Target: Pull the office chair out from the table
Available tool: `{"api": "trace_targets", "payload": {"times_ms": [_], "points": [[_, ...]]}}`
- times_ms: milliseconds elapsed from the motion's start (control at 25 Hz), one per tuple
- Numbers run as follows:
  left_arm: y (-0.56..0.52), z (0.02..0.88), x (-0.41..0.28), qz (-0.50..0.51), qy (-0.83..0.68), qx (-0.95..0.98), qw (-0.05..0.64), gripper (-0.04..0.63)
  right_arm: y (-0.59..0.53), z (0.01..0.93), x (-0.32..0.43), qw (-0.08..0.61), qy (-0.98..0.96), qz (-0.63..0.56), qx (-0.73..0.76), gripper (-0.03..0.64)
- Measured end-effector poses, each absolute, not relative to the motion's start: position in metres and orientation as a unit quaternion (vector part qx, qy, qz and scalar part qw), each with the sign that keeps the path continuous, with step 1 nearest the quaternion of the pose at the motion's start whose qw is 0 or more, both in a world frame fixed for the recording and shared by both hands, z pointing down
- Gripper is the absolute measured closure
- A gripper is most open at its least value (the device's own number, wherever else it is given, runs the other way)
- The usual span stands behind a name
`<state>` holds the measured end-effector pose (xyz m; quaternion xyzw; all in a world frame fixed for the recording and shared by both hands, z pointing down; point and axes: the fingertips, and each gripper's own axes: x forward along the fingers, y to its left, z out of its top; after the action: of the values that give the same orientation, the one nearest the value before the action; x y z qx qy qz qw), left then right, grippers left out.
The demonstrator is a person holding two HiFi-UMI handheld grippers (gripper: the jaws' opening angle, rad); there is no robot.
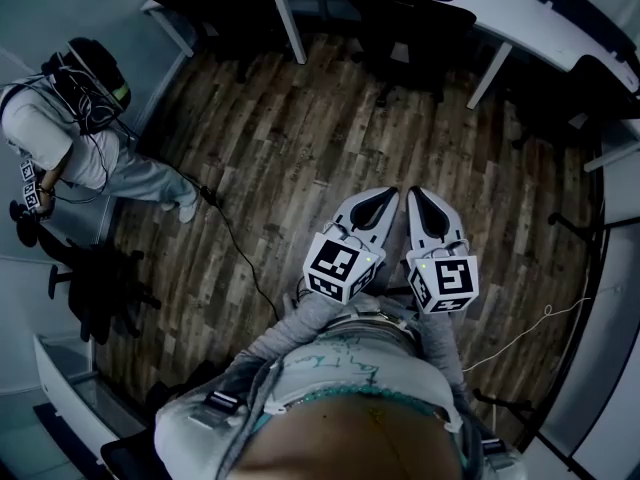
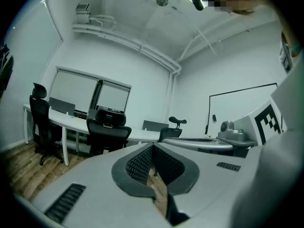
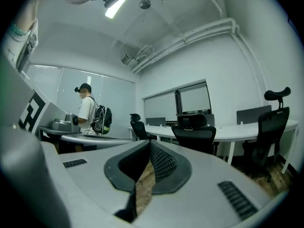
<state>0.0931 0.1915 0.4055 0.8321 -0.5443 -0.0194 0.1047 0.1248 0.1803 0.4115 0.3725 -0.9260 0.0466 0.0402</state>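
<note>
Head view: the left gripper [image 1: 383, 200] and right gripper [image 1: 420, 200] lie side by side over the wood floor [image 1: 290, 158], both pointing at the office chair [image 1: 405, 28]. The chair stands upright at the near edge of the white desk [image 1: 530, 26], its backrest towards the grippers and well apart from them.

Left gripper view: the jaws are together with nothing between them, and the chair [image 2: 107, 129] is ahead at the desk edge.

Right gripper view: the jaws are likewise pressed together and empty, and the chair's backrest [image 3: 194, 133] faces the camera.
</note>
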Motion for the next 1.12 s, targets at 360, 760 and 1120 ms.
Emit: {"api": "trace_targets", "payload": {"times_ms": [360, 760, 1120], "points": [[0.148, 0.402, 0.063, -0.01, -0.529, 0.844, 0.083, 0.588, 0.138, 0.412, 0.092, 0.052, -0.919, 0.045, 0.388, 0.597], [0.132, 0.397, 0.017, 0.009, -0.531, 0.846, 0.043, 0.588, 0.119, 0.415, 0.048, 0.055, -0.917, 0.041, 0.394, 0.597], [0.12, 0.397, -0.005, 0.007, -0.524, 0.85, 0.048, 0.588, 0.112, 0.412, 0.026, 0.067, -0.915, 0.026, 0.397, 0.597]]}}
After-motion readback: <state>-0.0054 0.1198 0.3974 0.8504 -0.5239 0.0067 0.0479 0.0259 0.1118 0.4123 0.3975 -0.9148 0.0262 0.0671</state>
